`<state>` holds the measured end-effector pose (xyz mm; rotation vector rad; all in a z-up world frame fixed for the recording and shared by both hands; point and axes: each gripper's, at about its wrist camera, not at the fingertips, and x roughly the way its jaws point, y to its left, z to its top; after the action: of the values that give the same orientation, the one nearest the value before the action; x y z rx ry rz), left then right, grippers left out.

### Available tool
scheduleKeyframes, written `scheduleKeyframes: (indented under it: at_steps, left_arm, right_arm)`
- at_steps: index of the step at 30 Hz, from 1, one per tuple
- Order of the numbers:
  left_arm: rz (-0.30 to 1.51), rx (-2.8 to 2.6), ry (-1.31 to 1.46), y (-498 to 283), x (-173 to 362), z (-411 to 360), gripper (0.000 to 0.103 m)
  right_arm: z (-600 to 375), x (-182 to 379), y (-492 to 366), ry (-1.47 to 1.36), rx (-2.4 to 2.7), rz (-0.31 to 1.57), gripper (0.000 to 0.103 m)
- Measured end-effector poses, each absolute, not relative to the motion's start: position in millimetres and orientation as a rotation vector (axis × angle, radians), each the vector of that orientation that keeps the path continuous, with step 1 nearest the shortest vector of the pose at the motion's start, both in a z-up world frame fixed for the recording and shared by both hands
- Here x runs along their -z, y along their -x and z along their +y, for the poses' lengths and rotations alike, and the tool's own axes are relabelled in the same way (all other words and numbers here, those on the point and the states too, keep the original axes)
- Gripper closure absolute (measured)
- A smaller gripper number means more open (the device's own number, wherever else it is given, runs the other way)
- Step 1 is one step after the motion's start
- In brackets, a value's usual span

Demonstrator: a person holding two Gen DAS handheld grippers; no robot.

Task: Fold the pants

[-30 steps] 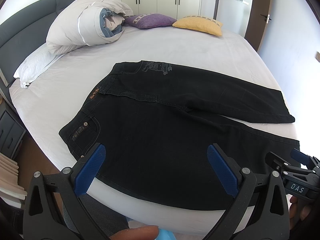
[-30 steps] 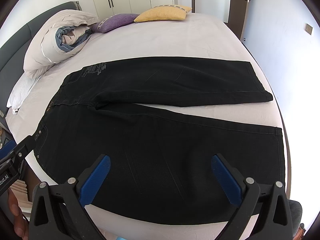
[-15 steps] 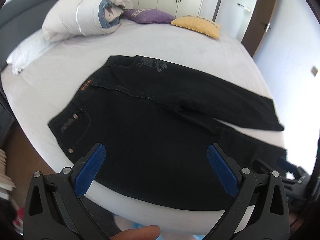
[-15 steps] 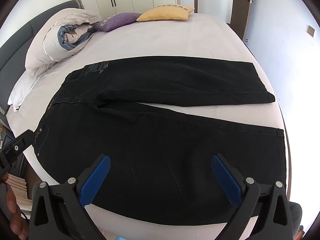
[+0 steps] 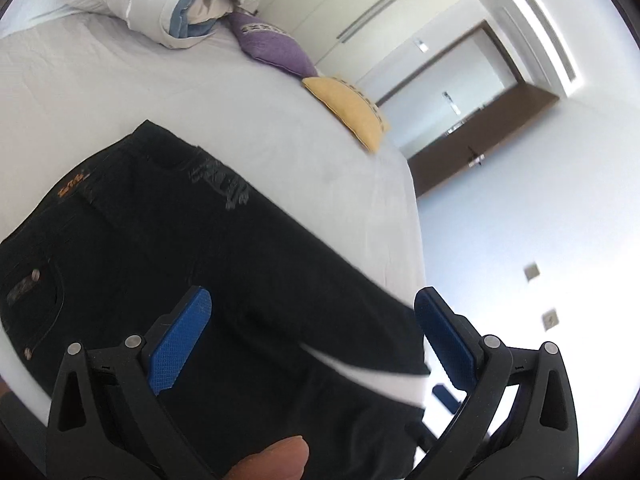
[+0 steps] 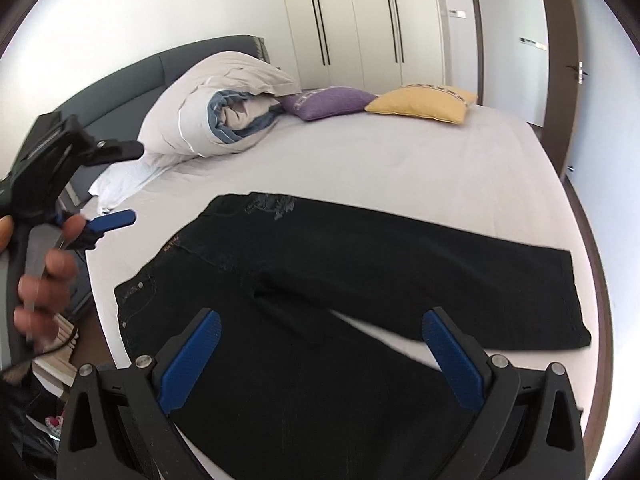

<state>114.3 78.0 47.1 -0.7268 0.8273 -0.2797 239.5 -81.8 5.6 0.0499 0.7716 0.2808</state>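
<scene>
Black pants [image 6: 360,280] flat on bed [image 6: 400,160], both jaws apparently apart

Black denim pants [image 6: 320,280] are laid flat and unfolded below and ahead of the right gripper [image 6: 320,356], legs spread toward its right, waistband to its left. An orange waistband patch and grey pocket embroidery are noted.

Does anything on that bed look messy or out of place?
Only the duvet: it's bundled in a heap at the headboard. The pants lie flat with both legs spread apart, unfolded. The purple and yellow cushions sit side by side. Both tools, left and right, are open, holding nothing.
</scene>
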Motion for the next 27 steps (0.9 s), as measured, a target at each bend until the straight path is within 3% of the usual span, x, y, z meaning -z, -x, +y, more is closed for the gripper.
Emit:
scheduleKeyframes:
  at_steps: [6, 10, 14, 22, 25, 27]
  left_arm:
    - [0.799, 0.358, 1.177, -210, -37, 125, 0.000]
    - [0.838, 0.327, 1.111, -276, -31, 137, 0.000]
    - [1.001, 0.292, 0.706, -329, -23, 125, 0.000]
    - [0.993, 0.262, -0.037, -393, 13, 113, 0.002]
    - [0.979, 0.303, -0.356, -404, 35, 91, 0.006]
    - [0.980, 0.321, -0.517, -411, 46, 84, 0.018]
  right_arm:
    - [-101, -3, -302, -0.063, -0.358, 0.763, 0.000]
    - [-102, 5, -342, -0.042, -0.457, 0.786, 0.000]
    - [-94, 16, -375, 0.031, -0.531, 0.804, 0.000]
    - [-81, 48, -417, 0.113, -0.621, 0.850, 0.001]
    - [-75, 57, -430, 0.153, -0.674, 0.865, 0.006]
    - [-71, 65, -442, 0.179, -0.708, 0.886, 0.011]
